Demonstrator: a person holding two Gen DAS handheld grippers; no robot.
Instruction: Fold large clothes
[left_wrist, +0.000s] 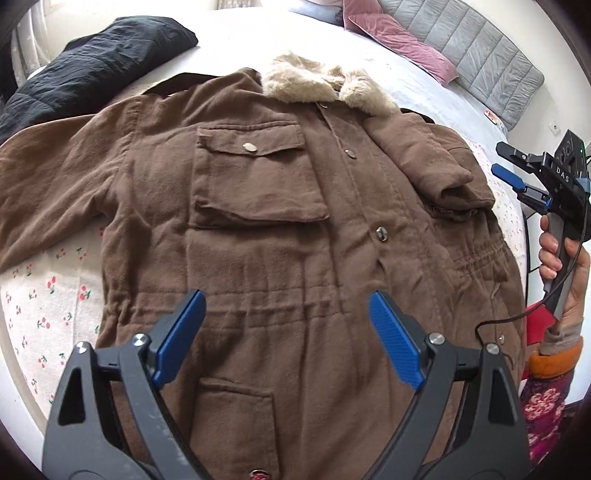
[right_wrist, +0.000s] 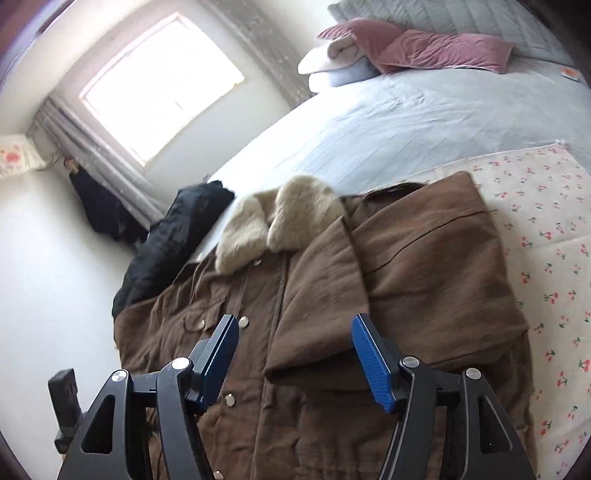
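Bed (right_wrist: 388, 122) with pale blue-grey sheet carries everything. Cherry-print white cloth (left_wrist: 40, 306) spread on it, brown coat (left_wrist: 258, 221) laid front-up on that cloth (fur collar toward the pillows, one sleeve folded across the chest). Black garment (left_wrist: 92, 62) bunched beside the coat's shoulder. Pink pillow (right_wrist: 436, 50), grey quilted pad (left_wrist: 476, 48) and folded bedding (right_wrist: 332, 59) at the head end.

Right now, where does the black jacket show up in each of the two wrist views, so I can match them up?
Left wrist view: the black jacket lies at the upper left, beyond the brown coat's shoulder.
Right wrist view: the black jacket sits left of centre, along the bed edge, below the window.
Shared landmark: the beige fur collar of the brown coat, just right of the black jacket in both views.
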